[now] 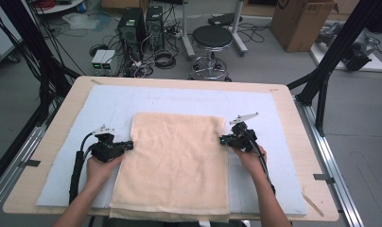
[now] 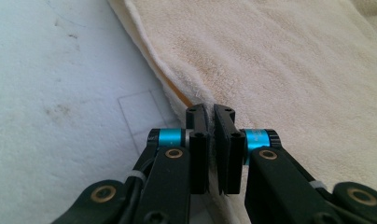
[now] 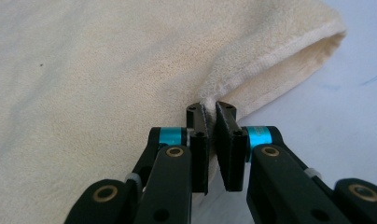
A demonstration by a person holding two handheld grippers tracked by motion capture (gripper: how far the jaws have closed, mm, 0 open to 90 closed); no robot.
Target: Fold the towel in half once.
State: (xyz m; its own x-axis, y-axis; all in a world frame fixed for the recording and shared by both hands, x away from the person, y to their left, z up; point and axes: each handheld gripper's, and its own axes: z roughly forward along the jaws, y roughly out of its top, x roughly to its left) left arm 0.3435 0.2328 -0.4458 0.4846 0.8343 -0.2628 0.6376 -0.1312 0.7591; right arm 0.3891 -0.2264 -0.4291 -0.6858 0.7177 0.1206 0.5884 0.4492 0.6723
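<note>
- Spanning most of the wooden table [image 1: 47, 156]: a pale blue-white mat [image 1: 108, 101], smudged in places, lying flat under everything else.
- Lying on the middle of that mat: a cream towel [image 1: 175, 161], folded to a doubled layer, near edge reaching the table's front edge, far edge square to the mat.
- Gripping the towel's left edge: left gripper [image 1: 128, 144], held in a hand [image 1: 100, 169] resting on the mat; jaws nearly together, pinched on the hem in the left gripper view [image 2: 211, 110].
- Gripping the towel's right edge near the far corner: right gripper [image 1: 223, 139]; jaws narrow, clamped on the folded hem in the right gripper view [image 3: 210, 106].
- Sitting on the floor beyond the table: round black stool [image 1: 212, 38], cardboard box [image 1: 300, 21] shut at the top, contents hidden.
</note>
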